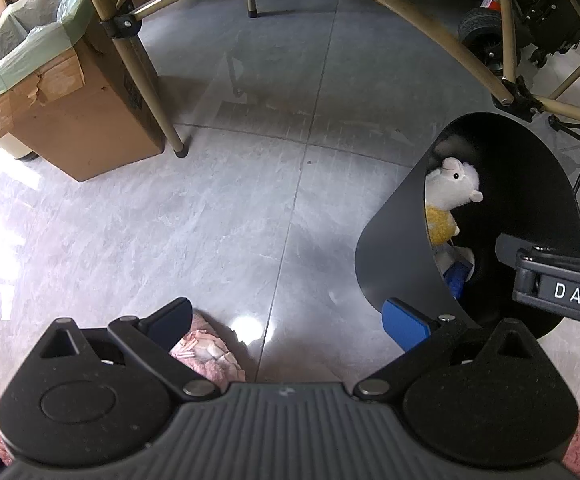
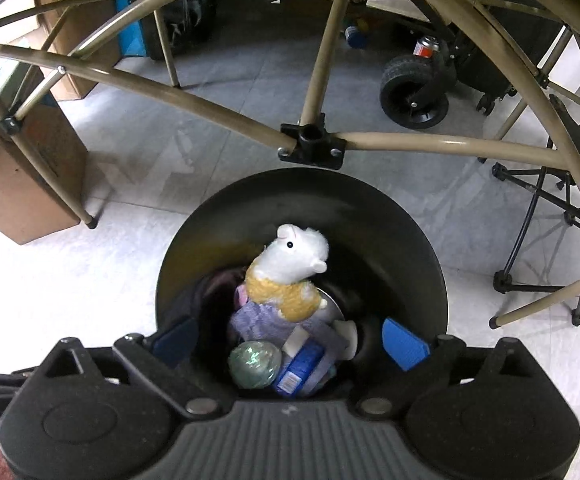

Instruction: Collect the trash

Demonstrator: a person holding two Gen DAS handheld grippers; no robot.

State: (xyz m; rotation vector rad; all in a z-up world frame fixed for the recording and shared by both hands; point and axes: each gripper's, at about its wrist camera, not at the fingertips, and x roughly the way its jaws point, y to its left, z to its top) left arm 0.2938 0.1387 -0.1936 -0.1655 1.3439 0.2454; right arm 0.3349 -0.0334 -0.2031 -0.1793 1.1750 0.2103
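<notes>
Hovering over black bin (image 2: 402, 240), right claw (image 2: 290, 344) wide, empty. Left claw (image 1: 290, 320) wide, empty. Plush toy (image 2: 290, 272) inside: judged soft, light; pinch across body.

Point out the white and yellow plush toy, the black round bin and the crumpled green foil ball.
White and yellow plush toy (image 2: 296, 260), right wrist view, its head.
Black round bin (image 2: 390, 216), right wrist view, inner wall.
Crumpled green foil ball (image 2: 254, 364), right wrist view, its centre.
</notes>
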